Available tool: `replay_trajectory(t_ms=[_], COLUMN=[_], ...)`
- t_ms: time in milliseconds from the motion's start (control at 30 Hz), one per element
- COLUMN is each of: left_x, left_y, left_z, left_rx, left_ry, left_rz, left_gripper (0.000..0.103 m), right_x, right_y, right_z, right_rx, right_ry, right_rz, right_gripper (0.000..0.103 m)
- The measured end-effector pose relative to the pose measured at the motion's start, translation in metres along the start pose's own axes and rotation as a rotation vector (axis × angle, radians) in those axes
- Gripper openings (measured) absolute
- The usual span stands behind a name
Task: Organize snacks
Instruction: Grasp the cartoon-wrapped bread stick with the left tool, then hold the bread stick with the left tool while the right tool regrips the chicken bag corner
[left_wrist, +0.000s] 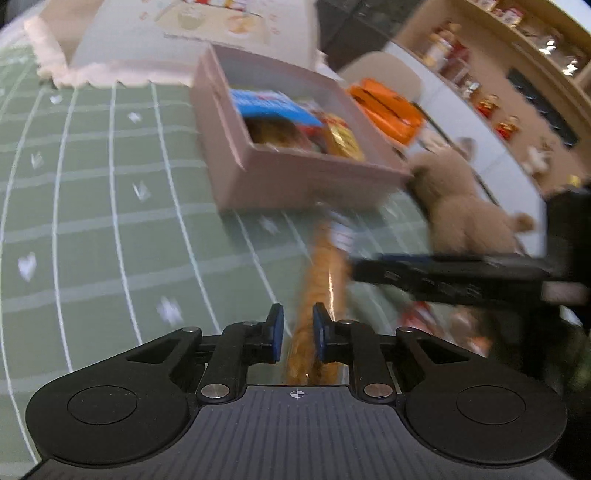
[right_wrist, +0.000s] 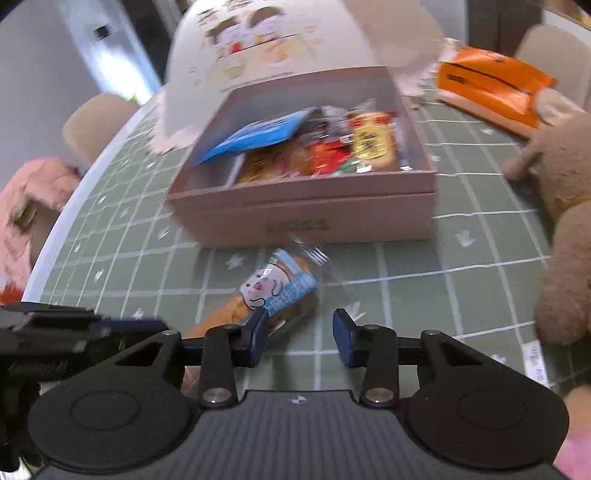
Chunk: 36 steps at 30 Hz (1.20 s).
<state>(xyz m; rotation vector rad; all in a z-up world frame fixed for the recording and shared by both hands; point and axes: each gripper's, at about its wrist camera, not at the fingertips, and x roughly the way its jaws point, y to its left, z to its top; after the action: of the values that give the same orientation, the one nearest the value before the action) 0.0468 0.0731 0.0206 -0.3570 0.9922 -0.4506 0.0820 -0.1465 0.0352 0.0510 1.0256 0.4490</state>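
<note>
A long orange snack in a clear wrapper with a blue cartoon label (right_wrist: 275, 291) is held above the green checked cloth, in front of a pink box (right_wrist: 303, 206). My left gripper (left_wrist: 298, 334) is shut on its near end (left_wrist: 317, 295); in the right wrist view that gripper enters from the left (right_wrist: 122, 325). The pink box (left_wrist: 295, 177) holds several snack packets, among them a blue one (right_wrist: 255, 136) and a yellow one (right_wrist: 373, 140). My right gripper (right_wrist: 300, 338) is open and empty, just beside the snack's labelled end.
A brown plush bear (right_wrist: 569, 229) sits at the right (left_wrist: 458, 206). An orange pack (right_wrist: 491, 85) lies behind the box at the right. The box lid with cartoon print (right_wrist: 266, 44) stands behind the box. A pink cloth (right_wrist: 22, 206) lies beyond the table's left edge.
</note>
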Motion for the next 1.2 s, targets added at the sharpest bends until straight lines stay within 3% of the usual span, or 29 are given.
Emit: replay_trajectory(t_ms=[67, 200, 233, 333, 367, 500, 533, 567, 767, 933, 1100, 1200], left_x=[-0.011, -0.018, -0.017, -0.001, 0.007, 0.025, 0.028, 0.031, 0.037, 0.036, 0.021, 0.009], left_y=[-0.008, -0.040, -0.050, -0.065, -0.068, -0.072, -0.072, -0.071, -0.069, -0.054, -0.052, -0.046], left_z=[-0.006, -0.004, -0.004, 0.000, 0.001, 0.002, 0.002, 0.003, 0.003, 0.001, -0.013, -0.022], left_rx=[0.015, 0.120, 0.138, 0.167, 0.166, 0.170, 0.180, 0.180, 0.207, 0.163, 0.231, 0.229], left_ry=[-0.012, -0.042, -0.046, -0.046, -0.042, -0.039, -0.029, -0.021, -0.005, 0.042, 0.119, 0.138], left_rz=[0.018, 0.108, 0.126, 0.234, 0.268, 0.339, 0.352, 0.353, 0.340, 0.282, 0.243, 0.241], left_gripper=[0.021, 0.022, 0.024, 0.025, 0.025, 0.028, 0.034, 0.039, 0.045, 0.044, 0.042, 0.042], right_x=[0.002, -0.018, -0.027, -0.052, -0.057, -0.065, -0.064, -0.061, -0.049, -0.042, -0.037, -0.039], right_y=[0.005, 0.014, 0.015, 0.013, 0.012, 0.003, 0.002, 0.000, -0.007, -0.012, -0.009, -0.008], right_z=[-0.007, -0.023, -0.026, -0.041, -0.046, -0.073, -0.079, -0.083, -0.094, -0.096, -0.099, -0.102], right_rx=[-0.013, -0.080, -0.098, -0.133, -0.140, -0.162, -0.156, -0.143, -0.057, -0.054, -0.057, -0.044], right_ry=[0.027, -0.025, -0.046, -0.100, -0.112, -0.089, -0.078, -0.063, -0.066, -0.090, -0.100, -0.114], right_rz=[0.035, -0.044, -0.071, -0.142, -0.163, -0.219, -0.224, -0.223, -0.248, -0.274, -0.275, -0.285], right_gripper=[0.039, 0.040, 0.044, 0.076, 0.080, 0.080, 0.080, 0.080, 0.082, 0.092, 0.103, 0.103])
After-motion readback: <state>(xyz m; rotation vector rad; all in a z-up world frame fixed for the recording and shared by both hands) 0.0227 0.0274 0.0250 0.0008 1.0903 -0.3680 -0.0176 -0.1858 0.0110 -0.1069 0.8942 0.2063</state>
